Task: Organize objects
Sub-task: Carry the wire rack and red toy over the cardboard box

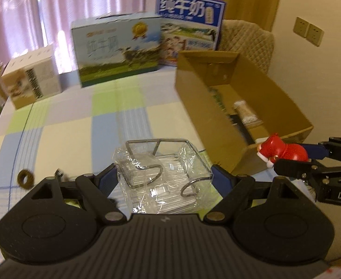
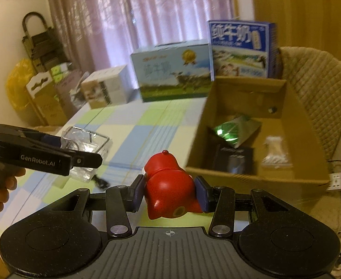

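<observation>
Grippers loaded, both beside the open carton

Red figurine (image 2: 168, 186) sits clamped between the blue pads of our right gripper (image 2: 169, 191), its rounded body squeezed from both sides and its small knob pointing toward the far end of the table. From the left wrist view we see the same figurine (image 1: 281, 151) held off the table just at the near corner of the cardboard box (image 1: 193, 88).

Our left gripper (image 1: 164, 181) is closed on a clear plastic-wrapped wire rack (image 1: 163, 176), the pads pressing its left and right sides. From the right wrist view the rack (image 2: 86, 148) hangs above the checked tablecloth (image 2: 147, 125), to the left of the figurine and well apart from it; a hand (image 2: 5, 188) grips the handle below.

We see the cardboard box (image 2: 244, 88) open on the right of the table. Inside lie a green shiny packet (image 2: 235, 130), a black packet (image 2: 235, 160) and a pale wrapped bundle (image 2: 276, 151).

At the far end stand a light blue milk carton case (image 2: 172, 69), a darker blue milk case (image 2: 242, 48) behind the box, and a small white box (image 2: 105, 88) to the left. A small brown ring (image 1: 26, 178) lies on the cloth near left. A quilted chair (image 2: 317, 88) stands at the far right.
</observation>
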Demonstrator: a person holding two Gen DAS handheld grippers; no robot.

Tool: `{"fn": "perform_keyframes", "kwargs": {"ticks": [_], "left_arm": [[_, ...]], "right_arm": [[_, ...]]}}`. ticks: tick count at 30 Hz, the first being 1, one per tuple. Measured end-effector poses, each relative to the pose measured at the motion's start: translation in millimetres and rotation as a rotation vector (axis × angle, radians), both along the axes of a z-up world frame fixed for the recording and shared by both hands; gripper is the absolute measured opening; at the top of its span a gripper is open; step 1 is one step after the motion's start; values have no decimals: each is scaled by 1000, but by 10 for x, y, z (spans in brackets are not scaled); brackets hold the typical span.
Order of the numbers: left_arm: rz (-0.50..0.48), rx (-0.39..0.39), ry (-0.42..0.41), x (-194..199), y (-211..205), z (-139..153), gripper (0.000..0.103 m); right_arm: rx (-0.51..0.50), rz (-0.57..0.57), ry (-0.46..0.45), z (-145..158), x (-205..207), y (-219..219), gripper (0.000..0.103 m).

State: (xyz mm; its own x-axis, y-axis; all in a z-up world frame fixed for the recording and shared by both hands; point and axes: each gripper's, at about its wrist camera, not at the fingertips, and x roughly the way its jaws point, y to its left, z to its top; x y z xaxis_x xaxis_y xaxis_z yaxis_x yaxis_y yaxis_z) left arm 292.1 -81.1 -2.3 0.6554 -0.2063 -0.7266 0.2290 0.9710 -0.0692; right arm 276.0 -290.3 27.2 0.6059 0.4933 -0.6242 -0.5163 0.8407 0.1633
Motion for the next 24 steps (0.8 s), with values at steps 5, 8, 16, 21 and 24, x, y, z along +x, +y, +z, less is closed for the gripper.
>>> {"fn": "perform_keyframes", "kwargs": {"ticks": [5, 8, 16, 21, 24], "left_arm": [[-46, -5, -25, 136, -307, 78, 82], [-71, -9, -40, 223, -496, 114, 82], [-120, -3, -54, 566, -1002, 116, 82], [-132, 15, -49, 848, -1237, 45, 82], [-133, 29, -43, 1033, -1354, -1, 82]], "right_arm": [[-3, -57, -23, 97, 133, -293, 43], [-1, -86, -38, 150, 241, -462, 43], [-21, -130, -54, 125, 673, -769, 43], [-47, -143, -43, 7, 989, -861, 43], [-64, -145, -36, -68, 1187, -889, 43]]}}
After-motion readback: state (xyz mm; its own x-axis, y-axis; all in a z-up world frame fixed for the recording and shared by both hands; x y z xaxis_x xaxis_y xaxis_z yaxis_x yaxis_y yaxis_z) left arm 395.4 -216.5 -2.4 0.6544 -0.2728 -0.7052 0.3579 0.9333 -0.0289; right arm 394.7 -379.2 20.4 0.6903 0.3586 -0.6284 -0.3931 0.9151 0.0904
